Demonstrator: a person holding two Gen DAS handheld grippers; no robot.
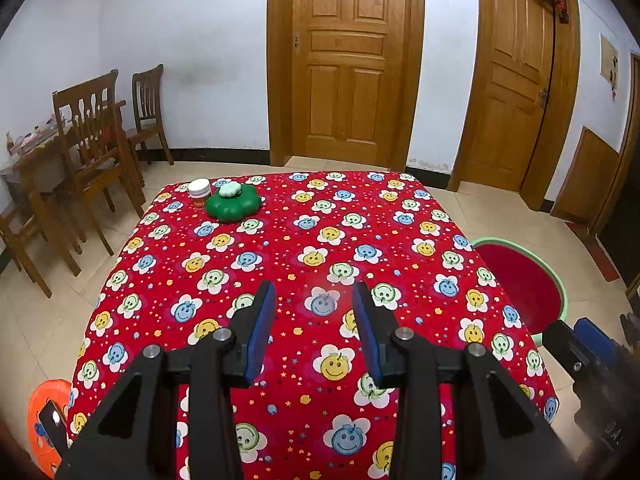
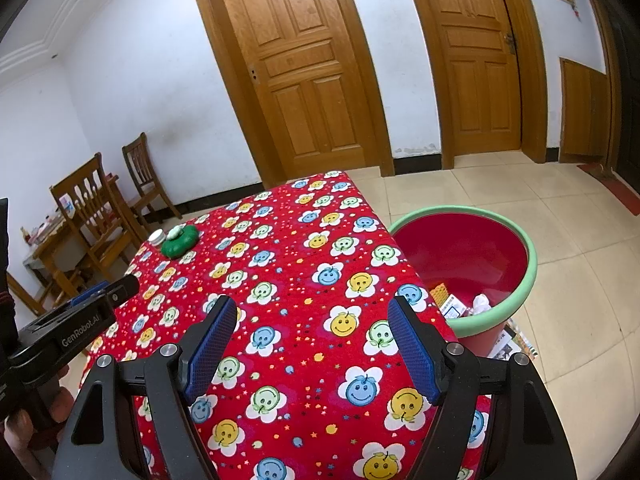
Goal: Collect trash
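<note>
My left gripper is open and empty above the near part of the table with the red smiley-flower cloth. My right gripper is open and empty above the table's right side. A red bin with a green rim stands on the floor right of the table and holds paper and wrapper trash; it also shows in the left wrist view. A green flower-shaped container and a small white-lidded jar sit at the table's far left corner; both show in the right wrist view.
Wooden chairs and a cluttered side table stand at the left wall. Two wooden doors are behind. An orange object lies on the floor at lower left. Printed papers lie on the floor by the bin.
</note>
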